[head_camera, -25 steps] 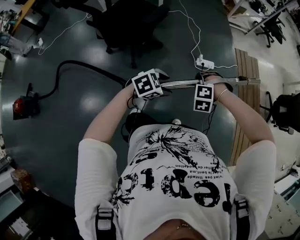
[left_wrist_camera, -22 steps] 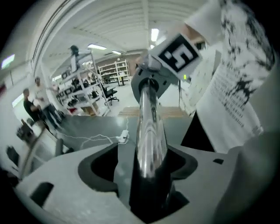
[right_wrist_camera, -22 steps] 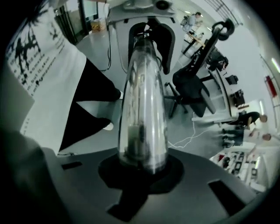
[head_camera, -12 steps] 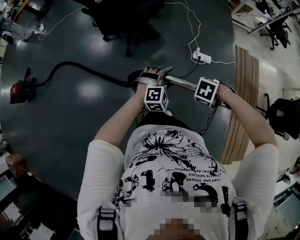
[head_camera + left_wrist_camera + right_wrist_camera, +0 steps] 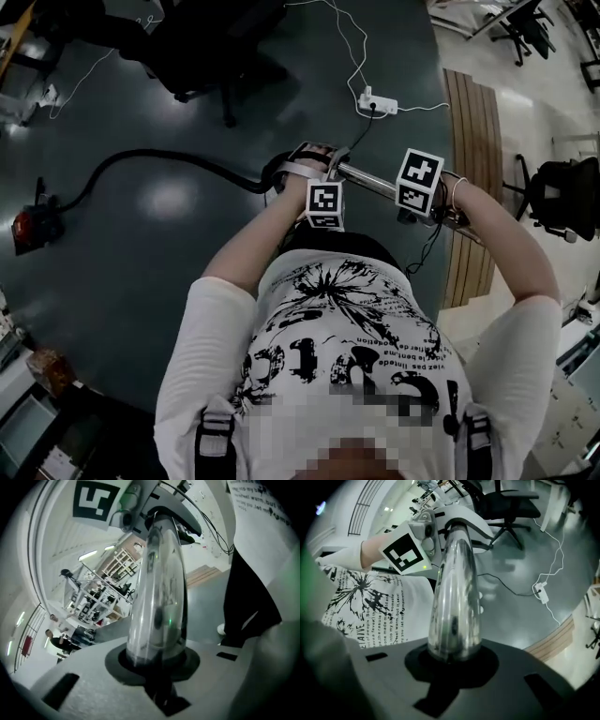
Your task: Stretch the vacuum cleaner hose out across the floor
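Left gripper [image 5: 315,161]: clenched round the vacuum cleaner's chrome wand tube [image 5: 370,178]. The jaws have just been closing, and the tube sits in the round seat between them.
Right gripper [image 5: 412,199]: clamped on the same tube, further along it, towards the person's right. The jaws are set narrow with the tube seated between them.
Tube attitude: held off the floor in front of the person's body, slanting across the head view from upper left to lower right.
Hose [image 5: 169,155]: black, joined to the tube's end at the left gripper. It runs in a shallow curve leftward over the floor.
Vacuum cleaner body [image 5: 28,225]: red and black, standing on the floor at the hose's far end, well apart from the person.
Floor [image 5: 141,291]: dark, glossy, showing light reflections.
Power strip [image 5: 378,101]: white, lying on the floor beyond the grippers, with a white cable [image 5: 349,42] trailing off from it.
Office chair [image 5: 202,47]: black, on a star base, beyond the hose.
Wooden strip [image 5: 466,141]: pale planks edging the dark floor on the right.
Room: a metal rack [image 5: 93,597] stands in the background of the left gripper view.
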Action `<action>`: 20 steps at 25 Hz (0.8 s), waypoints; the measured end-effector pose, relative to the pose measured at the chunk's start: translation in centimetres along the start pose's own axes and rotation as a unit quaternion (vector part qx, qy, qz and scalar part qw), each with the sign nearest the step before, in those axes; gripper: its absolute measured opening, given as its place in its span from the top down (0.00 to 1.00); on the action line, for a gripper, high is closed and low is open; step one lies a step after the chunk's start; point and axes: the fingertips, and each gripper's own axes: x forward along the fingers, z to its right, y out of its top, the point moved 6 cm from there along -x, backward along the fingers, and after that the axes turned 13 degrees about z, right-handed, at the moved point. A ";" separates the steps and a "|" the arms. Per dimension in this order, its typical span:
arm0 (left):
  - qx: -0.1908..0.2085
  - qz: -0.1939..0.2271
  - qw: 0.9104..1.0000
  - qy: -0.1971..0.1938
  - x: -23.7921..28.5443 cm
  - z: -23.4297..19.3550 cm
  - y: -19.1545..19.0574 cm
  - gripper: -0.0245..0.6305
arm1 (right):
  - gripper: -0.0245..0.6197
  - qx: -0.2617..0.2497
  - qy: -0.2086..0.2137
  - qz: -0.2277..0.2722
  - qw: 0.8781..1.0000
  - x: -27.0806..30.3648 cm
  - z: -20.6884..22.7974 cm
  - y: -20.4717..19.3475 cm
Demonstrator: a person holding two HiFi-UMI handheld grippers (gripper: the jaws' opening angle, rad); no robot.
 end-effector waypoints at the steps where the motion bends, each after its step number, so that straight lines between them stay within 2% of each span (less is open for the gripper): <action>1: 0.008 -0.009 1.000 -0.014 0.7 -0.1 0.3 0.85 | 0.89 0.005 -0.002 0.003 1.000 -0.2 0.3 -0.4; 3: 0.023 -0.029 0.999 -0.032 2.0 -0.3 1.2 0.87 | 0.89 0.005 -0.012 0.007 1.000 -0.5 1.2 -1.6; 6: 0.036 -0.047 0.997 -0.040 3.9 -0.7 3.5 0.87 | 0.89 -0.007 -0.025 0.018 0.999 -1.3 2.9 -4.1; 8: 0.041 -0.064 0.996 -0.050 5.6 -1.2 5.3 0.88 | 0.89 -0.022 -0.048 0.025 0.998 -2.3 4.5 -6.2; 10: 0.039 -0.086 0.993 -0.071 7.4 -1.3 7.5 0.88 | 0.89 -0.050 -0.106 0.024 0.993 -3.3 6.4 -8.6; 11: 0.034 -0.097 0.991 -0.084 8.4 -1.2 8.6 0.88 | 0.89 -0.076 -0.151 0.024 0.985 -3.7 7.6 -9.7; 12: 0.029 -0.107 0.989 -0.098 9.5 -1.2 9.8 0.88 | 0.88 -0.107 -0.205 0.025 0.973 -4.1 8.8 -10.7; 13: 0.021 -0.114 0.987 -0.113 10.7 -1.2 10.9 0.88 | 0.87 -0.136 -0.265 0.021 0.954 -4.6 10.2 -11.8; 14: 0.009 -0.116 0.985 -0.130 11.9 -1.3 11.9 0.88 | 0.87 -0.164 -0.329 0.007 0.930 -5.1 11.6 -13.0; 15: -0.004 -0.115 0.982 -0.148 13.0 -1.3 12.9 0.89 | 0.87 -0.194 -0.393 -0.016 0.899 -5.6 12.9 -14.2; 17: -0.032 -0.109 0.977 -0.183 15.0 -1.1 14.7 0.89 | 0.85 -0.258 -0.502 -0.071 0.823 -6.7 15.3 -16.6; 18: -0.044 -0.107 0.973 -0.199 15.9 -1.1 15.6 0.89 | 0.83 -0.285 -0.537 -0.088 0.789 -7.2 16.2 -17.7; 19: -0.054 -0.108 0.970 -0.213 16.7 -1.0 16.4 0.90 | 0.82 -0.306 -0.561 -0.094 0.763 -7.8 16.8 -18.7; 20: -0.064 -0.109 0.965 -0.228 17.4 -0.9 17.1 0.90 | 0.82 -0.325 -0.579 -0.091 0.742 -8.3 17.2 -19.5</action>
